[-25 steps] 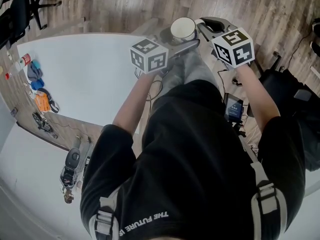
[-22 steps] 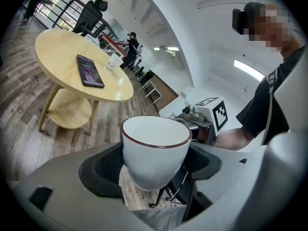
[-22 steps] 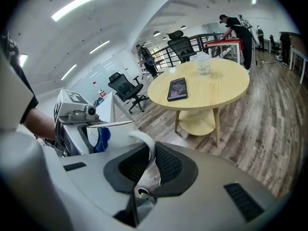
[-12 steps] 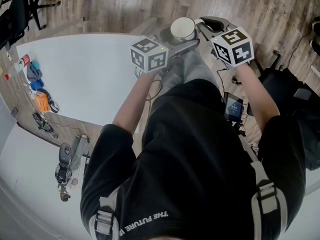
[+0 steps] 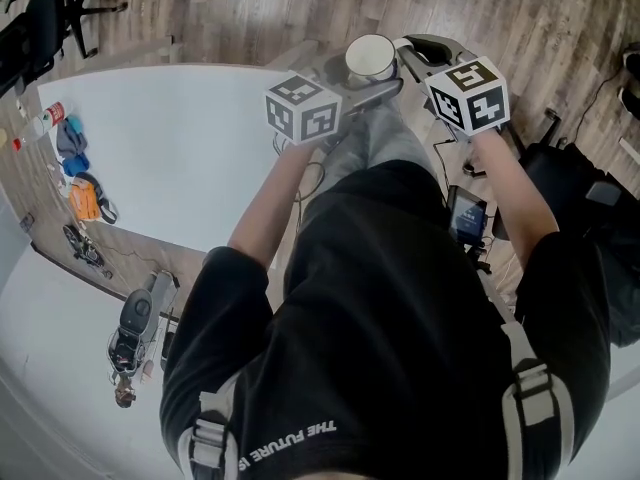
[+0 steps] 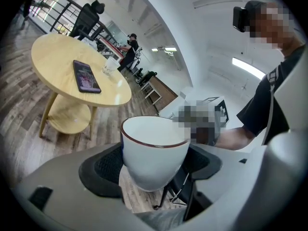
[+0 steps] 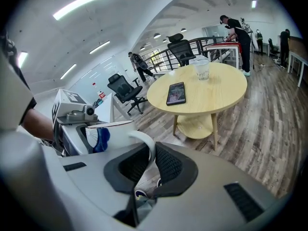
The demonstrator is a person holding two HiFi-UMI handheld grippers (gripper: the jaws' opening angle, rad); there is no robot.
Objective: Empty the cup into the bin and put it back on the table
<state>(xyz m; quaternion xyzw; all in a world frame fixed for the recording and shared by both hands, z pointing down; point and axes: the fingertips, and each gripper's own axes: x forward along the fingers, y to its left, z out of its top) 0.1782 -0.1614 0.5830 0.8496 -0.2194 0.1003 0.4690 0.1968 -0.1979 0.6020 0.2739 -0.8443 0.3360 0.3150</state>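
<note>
1. Head view: the cup (image 5: 369, 58) sits upright between both sets of jaws, out over the floor and past the table (image 5: 170, 148). No bin shows.
2. Left gripper view: the left gripper (image 6: 154, 162) has its jaws clamped on the cup's body, one pad on each side, likely carrying the weight.
3. Right gripper view: the right gripper (image 7: 150, 160) has its jaws pinched on the handle (image 7: 143, 139), probably to steady the cup and steer the tipping.
</note>
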